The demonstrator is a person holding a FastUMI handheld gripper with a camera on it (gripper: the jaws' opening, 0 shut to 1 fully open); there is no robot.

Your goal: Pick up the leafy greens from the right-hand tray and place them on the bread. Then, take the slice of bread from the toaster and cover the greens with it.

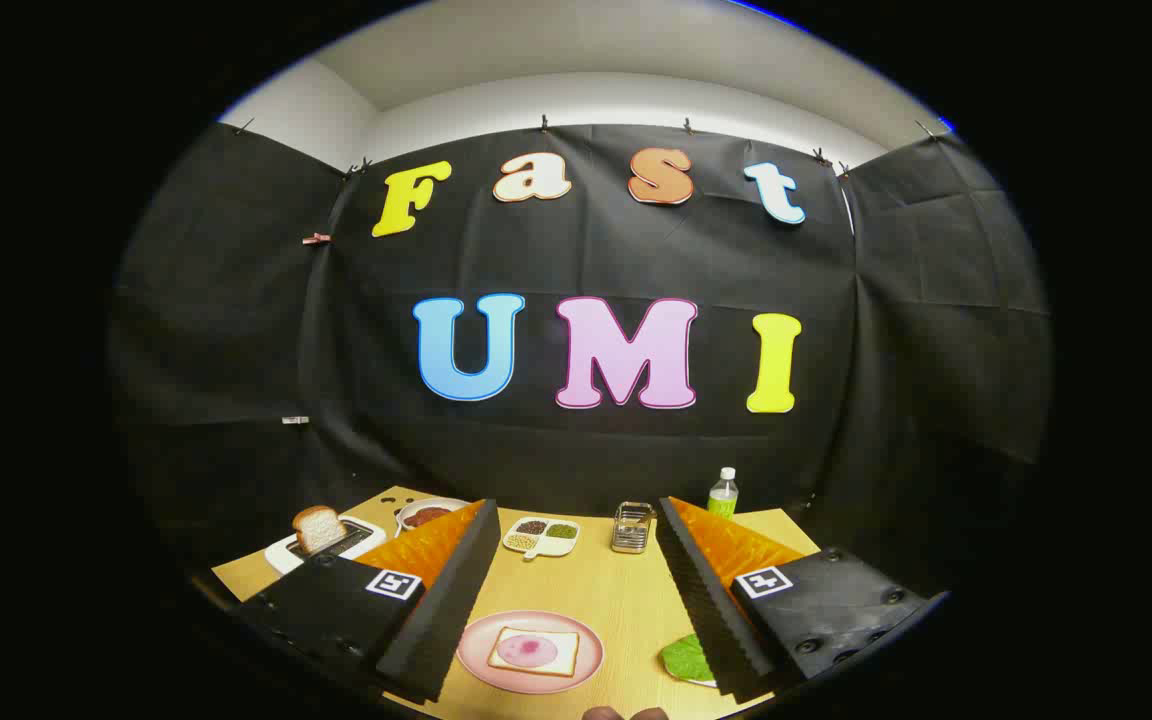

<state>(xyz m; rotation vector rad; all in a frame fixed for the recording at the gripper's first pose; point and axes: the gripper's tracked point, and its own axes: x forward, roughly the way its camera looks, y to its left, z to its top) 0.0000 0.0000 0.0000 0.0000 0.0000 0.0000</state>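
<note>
- Leafy greens (688, 658) lie on the right-hand tray (704, 681), partly hidden behind the right finger, at about 5 o'clock from the pink plate (530, 652).
- Pink plate, between the fingers, holds one bread slice (534, 651) with a pink round on top.
- Toaster (324, 545), at 10 o'clock from the plate, holds an upright bread slice (317, 528).
- Divided dish (541, 536) at 12 o'clock carries three small heaps.
- Gripper (576, 590) is spread wide, grasping nothing.

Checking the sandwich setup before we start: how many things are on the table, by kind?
Bread slices: 2 (toaster slice, plate slice)
Leafy greens: 1
Dishes: 3 (pink plate, divided dish, bowl)
Toaster: 1
Bottle: 1
Metal basket: 1
Total: 9
Gripper open.
</note>
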